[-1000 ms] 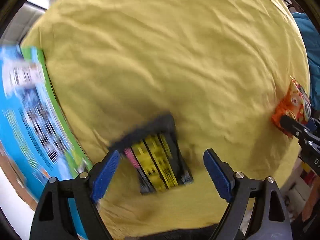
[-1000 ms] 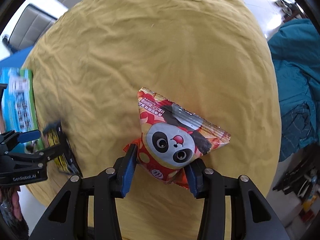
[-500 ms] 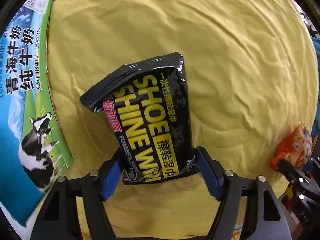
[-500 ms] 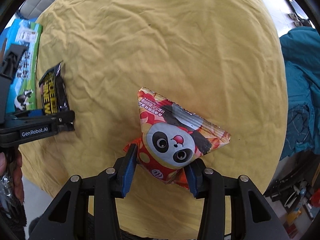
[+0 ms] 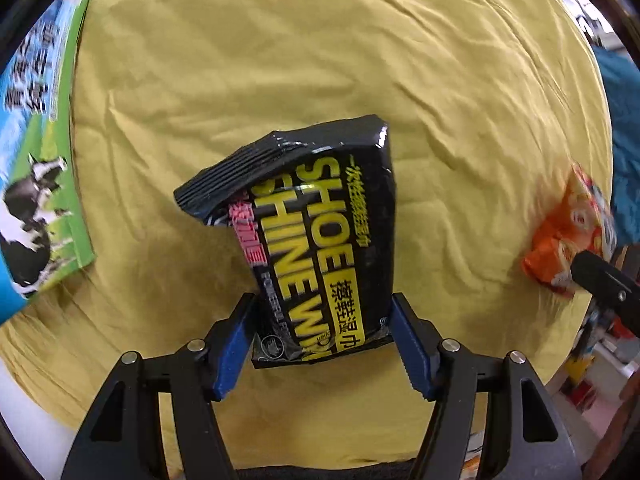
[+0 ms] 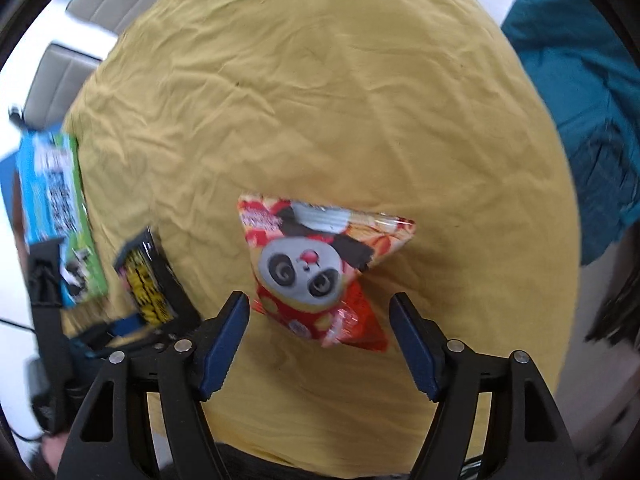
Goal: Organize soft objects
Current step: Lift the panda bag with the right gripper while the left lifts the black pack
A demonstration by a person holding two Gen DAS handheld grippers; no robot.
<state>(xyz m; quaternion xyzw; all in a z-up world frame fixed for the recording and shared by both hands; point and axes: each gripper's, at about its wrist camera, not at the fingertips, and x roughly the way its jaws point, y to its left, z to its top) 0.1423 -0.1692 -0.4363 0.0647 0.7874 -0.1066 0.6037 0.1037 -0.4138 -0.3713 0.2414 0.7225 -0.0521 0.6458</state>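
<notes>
Left wrist view: my left claw [image 5: 322,336] is pinching the black wipes pack [image 5: 316,240] by its stiffer bottom seam, near the yellow cloth's [image 5: 280,60] left edge. My right claw [image 6: 320,340] has just been opening, its jaws spread around the light, crinkly panda packet [image 6: 316,268].

Three soft packets show in all: one black shoe-shine wipe pack [image 5: 320,248], one red panda snack bag [image 6: 320,268], and one blue-and-green milk packet with a cow on it [image 5: 36,168]. One yellow cloth [image 6: 340,100] covers the tabletop. One teal fabric heap [image 6: 588,104] lies beside it. Two tools appear, the left tool [image 5: 322,334] and the right tool [image 6: 320,340].
</notes>
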